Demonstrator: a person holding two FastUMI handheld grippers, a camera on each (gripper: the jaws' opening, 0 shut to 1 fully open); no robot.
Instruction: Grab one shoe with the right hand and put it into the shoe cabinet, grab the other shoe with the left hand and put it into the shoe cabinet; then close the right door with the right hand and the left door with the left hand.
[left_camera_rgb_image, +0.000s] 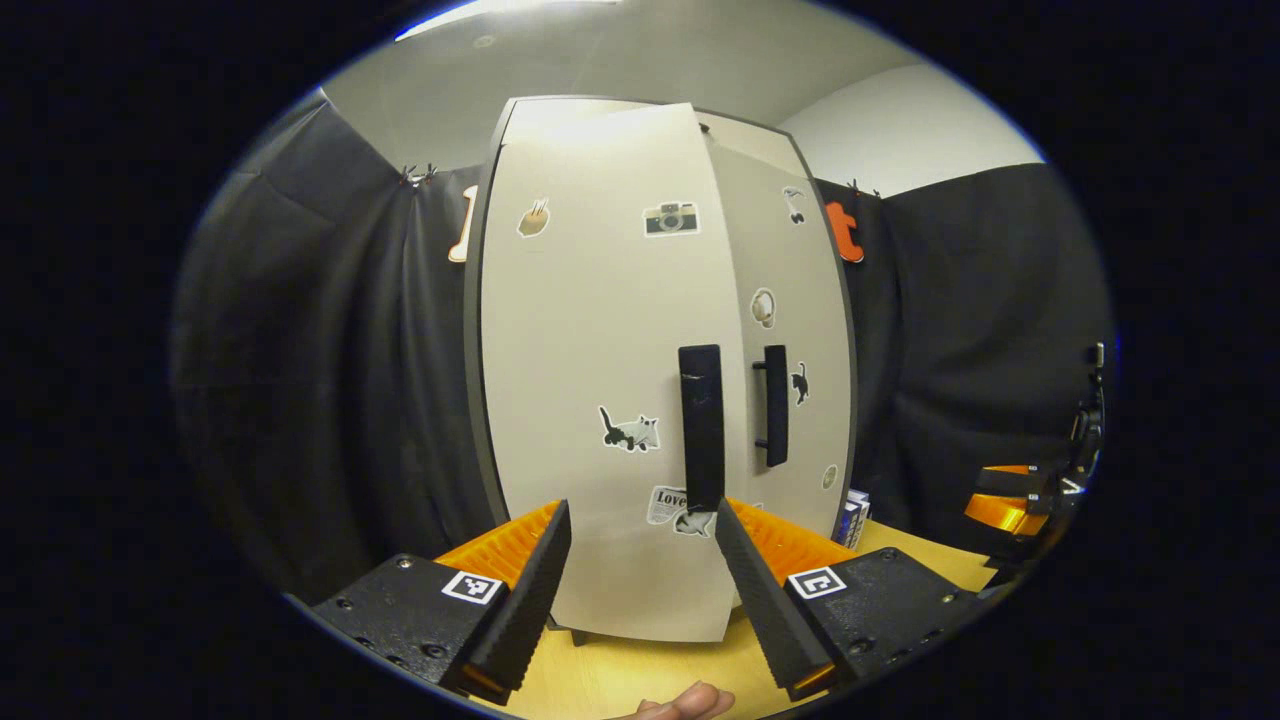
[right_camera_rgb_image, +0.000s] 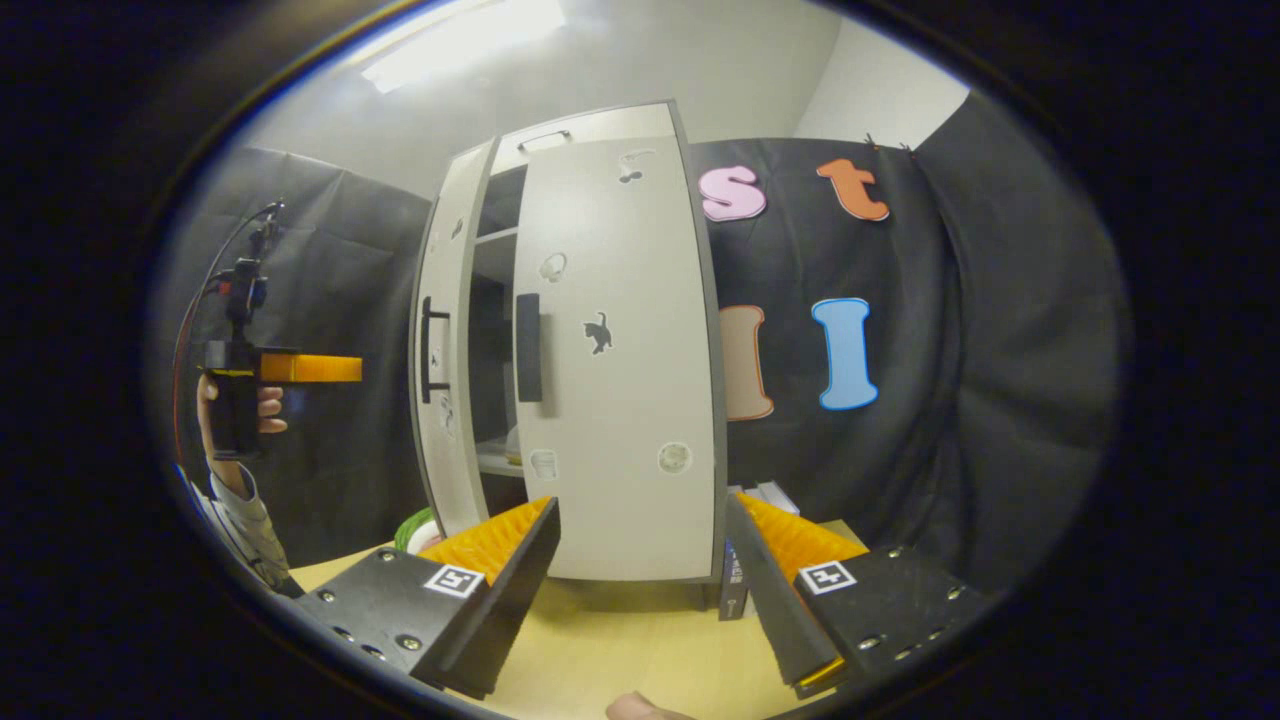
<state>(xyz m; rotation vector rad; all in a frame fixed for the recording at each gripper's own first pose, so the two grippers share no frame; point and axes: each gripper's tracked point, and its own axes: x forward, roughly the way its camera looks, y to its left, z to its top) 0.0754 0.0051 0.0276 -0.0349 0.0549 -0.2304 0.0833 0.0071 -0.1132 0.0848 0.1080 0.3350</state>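
Tabletop cabinet (left_camera_rgb_image: 640, 380) faces left claw (left_camera_rgb_image: 640, 570), apart.

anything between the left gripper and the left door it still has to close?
Nothing visible. The left gripper is open, facing the left door, which stands ajar in front of the cabinet with its handle just above the fingers and no object between them.

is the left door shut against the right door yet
Apart. The right gripper view shows a dark gap with shelves between the left door and the right door.
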